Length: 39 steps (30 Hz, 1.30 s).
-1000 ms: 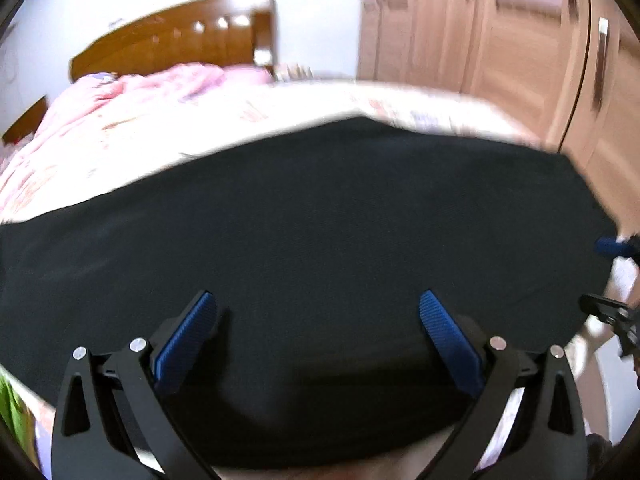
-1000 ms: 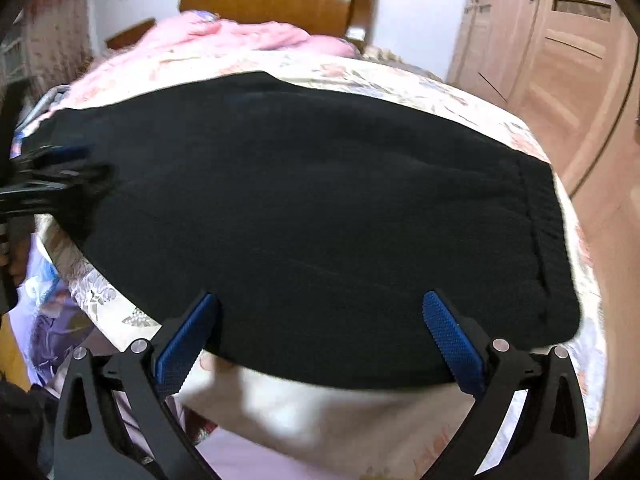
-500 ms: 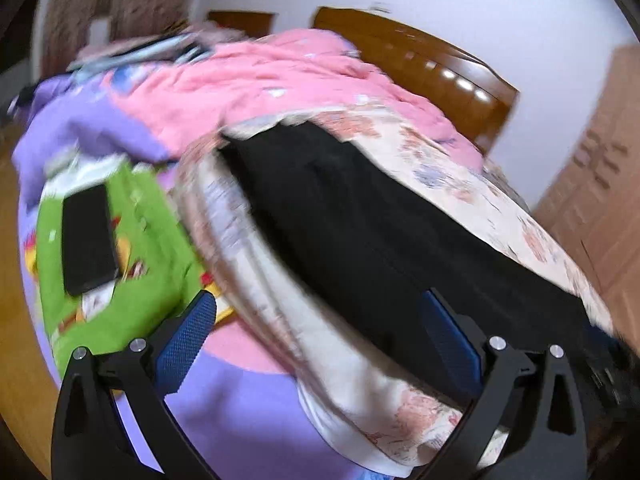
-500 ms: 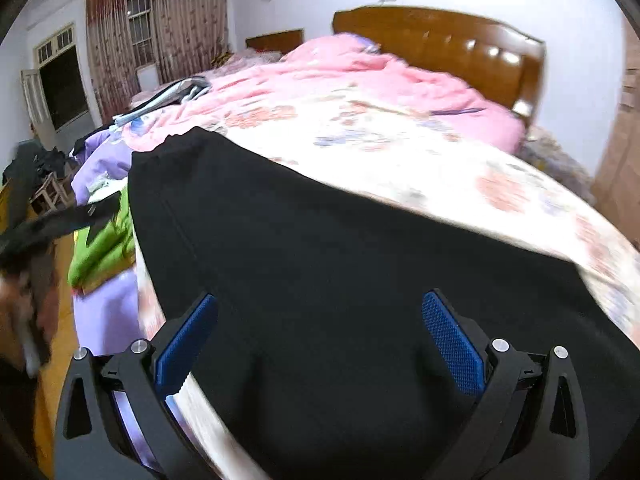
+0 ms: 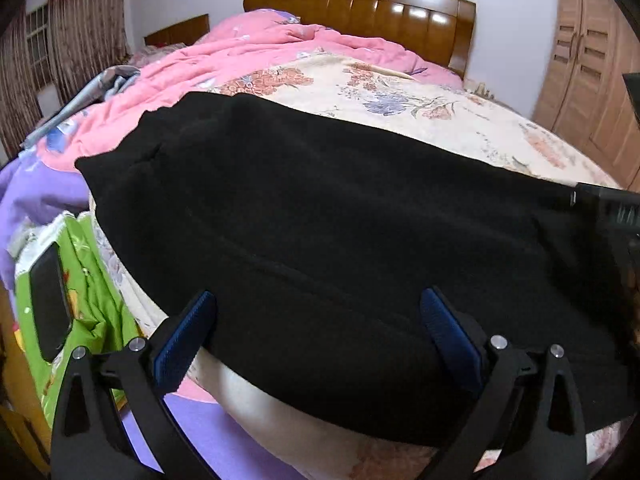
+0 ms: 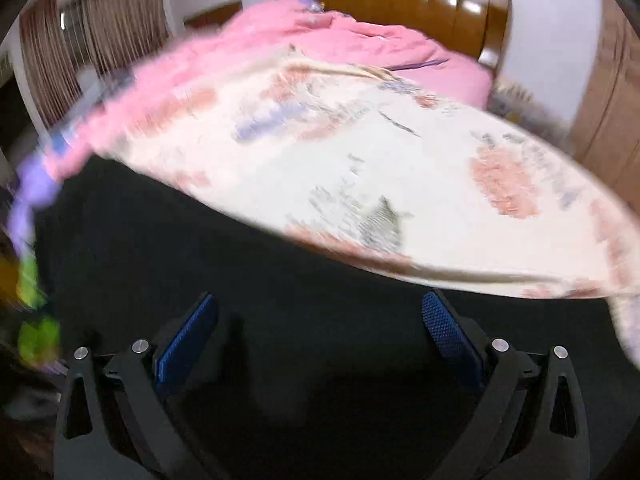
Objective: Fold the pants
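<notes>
A: How do the jaws stand on the left gripper [image 5: 316, 332]?

B: Spread wide, blue pads far apart, nothing between them. They hang over the near edge of the black pants [image 5: 320, 216], not pinching the cloth.

A: And the right gripper [image 6: 318, 336]?

B: Also wide apart and holding nothing. Its view is smeared by blur, but the pants [image 6: 280, 312] fill the dark lower half under the pads.

A: Where do the pants lie?

B: Spread flat across the foot of the bed [image 5: 400, 96], on the floral sheet, one end reaching toward the left side.

A: Any writing or labels?

B: None I can read.

A: What else, going farther out?

B: Left of the bed, a dark phone [image 5: 48, 300] rests on a green cloth [image 5: 92, 280]. Beyond the pants, a pink quilt [image 5: 248, 52] is bunched up, then the wooden headboard [image 5: 360, 8], with a wardrobe [image 5: 588, 60] at the right.
</notes>
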Tool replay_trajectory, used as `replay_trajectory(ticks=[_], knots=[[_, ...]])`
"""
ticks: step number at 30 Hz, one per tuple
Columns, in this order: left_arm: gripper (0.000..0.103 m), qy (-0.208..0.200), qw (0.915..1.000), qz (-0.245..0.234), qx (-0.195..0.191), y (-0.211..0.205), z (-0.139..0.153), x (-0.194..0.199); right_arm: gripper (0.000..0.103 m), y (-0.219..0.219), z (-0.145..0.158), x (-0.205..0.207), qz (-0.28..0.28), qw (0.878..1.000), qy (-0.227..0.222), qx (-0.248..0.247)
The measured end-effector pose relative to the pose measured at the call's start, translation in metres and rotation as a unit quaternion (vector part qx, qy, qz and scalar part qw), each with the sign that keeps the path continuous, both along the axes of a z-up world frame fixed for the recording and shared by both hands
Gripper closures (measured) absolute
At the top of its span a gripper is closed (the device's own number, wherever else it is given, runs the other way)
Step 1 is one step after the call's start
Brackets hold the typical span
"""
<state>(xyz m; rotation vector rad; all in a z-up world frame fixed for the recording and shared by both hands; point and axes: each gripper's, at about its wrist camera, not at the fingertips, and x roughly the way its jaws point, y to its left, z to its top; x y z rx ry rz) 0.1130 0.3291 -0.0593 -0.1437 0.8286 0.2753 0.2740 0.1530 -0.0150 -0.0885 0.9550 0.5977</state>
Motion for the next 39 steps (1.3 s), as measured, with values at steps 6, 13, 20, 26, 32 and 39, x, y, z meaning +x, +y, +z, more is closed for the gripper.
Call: replay_trajectory(ticks=[6, 13, 20, 26, 32, 39], knots=[[0.001, 0.007, 1.0000, -0.004, -0.003, 0.005, -0.002, 0.000, 0.005, 0.066, -0.018, -0.008, 0.127, 0.984, -0.060, -0.106], [0.001, 0.006, 1.0000, 0.001, -0.001, 0.004, -0.003, 0.000, 0.005, 0.087, -0.003, -0.008, 0.130, 0.988, -0.051, -0.071], [0.001, 0.008, 1.0000, -0.001, -0.004, 0.004, -0.003, 0.001, 0.005, 0.106, -0.012, 0.029, 0.078, 0.994, -0.022, -0.071], [0.001, 0.007, 1.0000, 0.004, -0.003, 0.004, -0.003, 0.002, 0.005, 0.141, -0.022, 0.012, 0.152, 0.983, -0.028, -0.097], [0.001, 0.006, 1.0000, 0.002, -0.002, 0.004, -0.002, 0.001, 0.005, 0.120, 0.007, 0.015, 0.071, 0.996, -0.046, -0.033], [0.001, 0.004, 1.0000, 0.004, -0.002, 0.004, -0.003, -0.001, 0.005, 0.136, -0.016, 0.004, 0.138, 0.988, -0.015, -0.070]])
